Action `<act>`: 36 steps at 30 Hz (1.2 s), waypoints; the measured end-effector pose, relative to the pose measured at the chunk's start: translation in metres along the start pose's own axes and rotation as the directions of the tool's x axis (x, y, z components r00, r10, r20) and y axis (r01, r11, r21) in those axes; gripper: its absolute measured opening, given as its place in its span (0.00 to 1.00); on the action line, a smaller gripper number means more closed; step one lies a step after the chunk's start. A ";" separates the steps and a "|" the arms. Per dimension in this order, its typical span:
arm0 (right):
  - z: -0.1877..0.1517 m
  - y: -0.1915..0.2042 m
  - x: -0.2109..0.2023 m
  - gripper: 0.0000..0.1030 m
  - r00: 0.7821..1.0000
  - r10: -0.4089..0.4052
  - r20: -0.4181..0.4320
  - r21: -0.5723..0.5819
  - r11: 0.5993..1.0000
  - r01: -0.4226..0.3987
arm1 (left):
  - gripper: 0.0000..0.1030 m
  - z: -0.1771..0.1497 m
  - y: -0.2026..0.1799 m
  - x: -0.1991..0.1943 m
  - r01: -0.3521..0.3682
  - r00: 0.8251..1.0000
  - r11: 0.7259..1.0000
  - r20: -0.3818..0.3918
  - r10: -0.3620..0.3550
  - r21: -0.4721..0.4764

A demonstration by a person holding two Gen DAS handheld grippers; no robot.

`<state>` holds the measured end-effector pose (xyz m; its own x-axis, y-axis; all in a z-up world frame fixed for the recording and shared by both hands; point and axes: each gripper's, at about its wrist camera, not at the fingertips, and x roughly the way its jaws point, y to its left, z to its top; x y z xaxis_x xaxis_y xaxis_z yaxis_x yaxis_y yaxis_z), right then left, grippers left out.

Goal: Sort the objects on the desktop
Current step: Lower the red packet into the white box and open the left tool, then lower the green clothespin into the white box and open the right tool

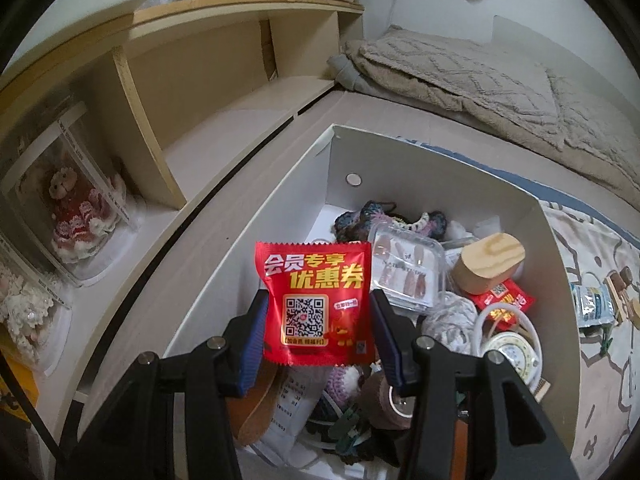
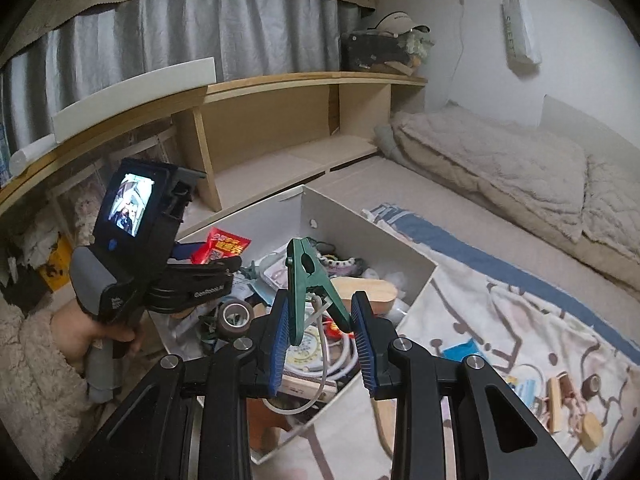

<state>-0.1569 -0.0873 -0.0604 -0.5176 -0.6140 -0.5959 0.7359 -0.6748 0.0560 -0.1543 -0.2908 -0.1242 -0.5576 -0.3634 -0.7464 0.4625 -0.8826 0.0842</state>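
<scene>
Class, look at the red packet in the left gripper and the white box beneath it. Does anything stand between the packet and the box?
Nothing visible does. The left gripper holds the red packet above the open white box, which has no lid. The box already holds clutter, so the packet would land on other items.

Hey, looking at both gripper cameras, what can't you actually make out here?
- Left wrist view: the bottom of the white box, buried under clutter and hidden behind the left gripper holding the red packet.
- Right wrist view: the green clip in the right gripper hides part of the box contents; the items on the patterned cloth at right are too small.
</scene>
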 end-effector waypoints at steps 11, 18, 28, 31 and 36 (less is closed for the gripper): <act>-0.005 0.014 0.027 0.30 0.998 0.049 -0.050 -0.009 0.999 -0.050 | 0.50 0.002 -0.004 0.012 -0.041 0.999 0.999 -0.018 0.041 0.026; -0.010 0.013 0.035 0.30 0.996 0.052 -0.078 -0.006 0.999 -0.053 | 0.69 0.008 0.000 0.020 -0.028 0.997 1.000 -0.066 0.027 -0.013; -0.014 0.010 0.038 0.30 0.993 0.066 -0.097 0.015 0.998 -0.065 | 0.75 0.008 0.008 0.000 -0.018 0.999 0.998 -0.032 0.016 -0.058; -0.018 0.015 0.042 0.30 0.991 0.078 -0.110 0.006 0.997 -0.078 | 0.75 0.007 0.006 -0.018 -0.008 1.000 1.000 0.019 0.009 -0.021; -0.025 0.029 0.050 0.30 0.986 0.098 -0.133 -0.017 0.995 -0.101 | 0.75 0.007 0.009 -0.047 0.020 0.997 1.000 0.072 -0.020 0.004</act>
<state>-0.1506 -0.1281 -0.1084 -0.3806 -0.6171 -0.6887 0.7914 -0.6026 0.1025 -0.1286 -0.2842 -0.0842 -0.6149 -0.3665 -0.6983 0.4490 -0.8906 0.0720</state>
